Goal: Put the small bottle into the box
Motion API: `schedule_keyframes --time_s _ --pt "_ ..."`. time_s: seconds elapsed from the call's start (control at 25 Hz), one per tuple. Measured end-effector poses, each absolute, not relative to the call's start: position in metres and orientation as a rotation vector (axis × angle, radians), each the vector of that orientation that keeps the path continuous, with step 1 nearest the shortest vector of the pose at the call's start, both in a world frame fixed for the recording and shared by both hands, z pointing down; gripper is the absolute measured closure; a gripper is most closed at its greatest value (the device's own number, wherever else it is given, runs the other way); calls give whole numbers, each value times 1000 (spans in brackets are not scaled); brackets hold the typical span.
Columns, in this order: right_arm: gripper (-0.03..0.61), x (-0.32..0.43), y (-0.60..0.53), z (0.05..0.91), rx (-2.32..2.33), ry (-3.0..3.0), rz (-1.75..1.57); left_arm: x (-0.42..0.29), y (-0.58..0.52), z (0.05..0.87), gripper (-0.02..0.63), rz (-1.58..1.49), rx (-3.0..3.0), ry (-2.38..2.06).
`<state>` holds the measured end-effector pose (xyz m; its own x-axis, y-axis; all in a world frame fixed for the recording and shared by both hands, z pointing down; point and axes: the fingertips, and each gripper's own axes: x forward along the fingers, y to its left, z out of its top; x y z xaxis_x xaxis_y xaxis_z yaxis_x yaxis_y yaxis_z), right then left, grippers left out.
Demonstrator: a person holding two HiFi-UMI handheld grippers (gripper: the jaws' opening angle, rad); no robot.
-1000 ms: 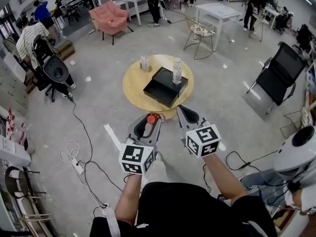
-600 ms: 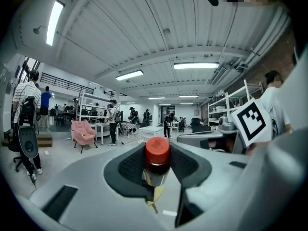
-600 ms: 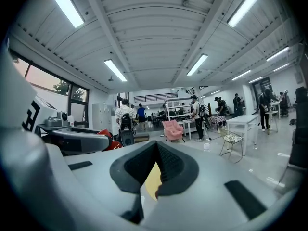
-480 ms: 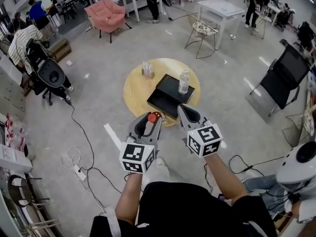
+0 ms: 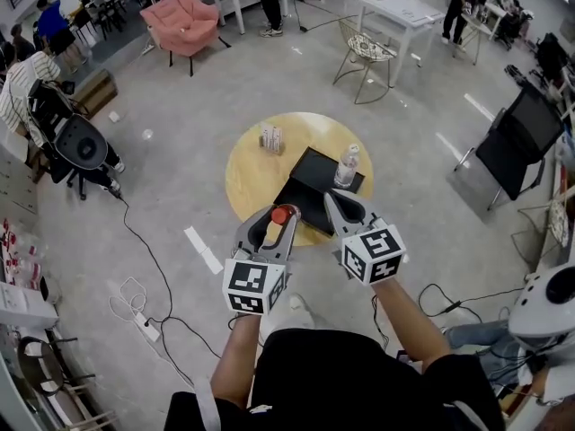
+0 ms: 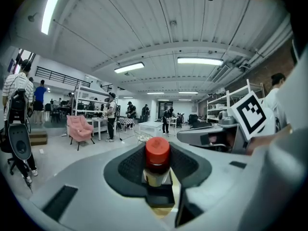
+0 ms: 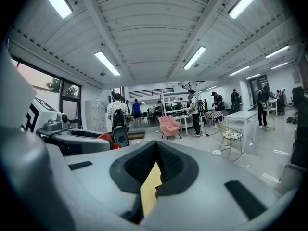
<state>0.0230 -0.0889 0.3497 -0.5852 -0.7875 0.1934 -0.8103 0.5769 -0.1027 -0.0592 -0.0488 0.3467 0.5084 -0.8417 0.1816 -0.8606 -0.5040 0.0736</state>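
My left gripper [image 5: 274, 224] is shut on a small bottle [image 5: 281, 215] with a red cap, held upright between its pads; the left gripper view shows the red cap and pale body of the bottle [image 6: 157, 163] in the left gripper [image 6: 157, 174]. My right gripper [image 5: 338, 205] is beside it, shut and holding nothing, and the right gripper view shows the right gripper [image 7: 153, 179] with only a thin sliver between its jaws. Both hover over the near edge of a round yellow table [image 5: 244, 164]. An open black box [image 5: 310, 191] lies on that table just beyond the grippers.
On the table a clear water bottle [image 5: 346, 166] stands at the box's far right corner and a small carton [image 5: 269, 138] stands at the back left. Around it are a pink armchair [image 5: 184, 21], a wire chair [image 5: 364, 54], a black folding chair [image 5: 512, 137] and floor cables [image 5: 144, 281].
The table and box have come lower and a little right in the head view, nearer to the grippers. The left gripper still holds the bottle, and both grippers keep their pose.
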Motion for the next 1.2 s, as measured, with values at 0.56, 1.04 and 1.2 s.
schedule_keyframes --time_s 0.56,1.04,1.2 --pt "577 2 -149 377 1439 -2590 330 -85 -109 377 465 243 2614 -1358" --pt "577 0 -193 419 1392 -2559 419 -80 -154 429 465 338 2568 -1323" --pt "577 0 -217 441 1359 -2548 472 -74 -177 451 465 392 2555 -1318"
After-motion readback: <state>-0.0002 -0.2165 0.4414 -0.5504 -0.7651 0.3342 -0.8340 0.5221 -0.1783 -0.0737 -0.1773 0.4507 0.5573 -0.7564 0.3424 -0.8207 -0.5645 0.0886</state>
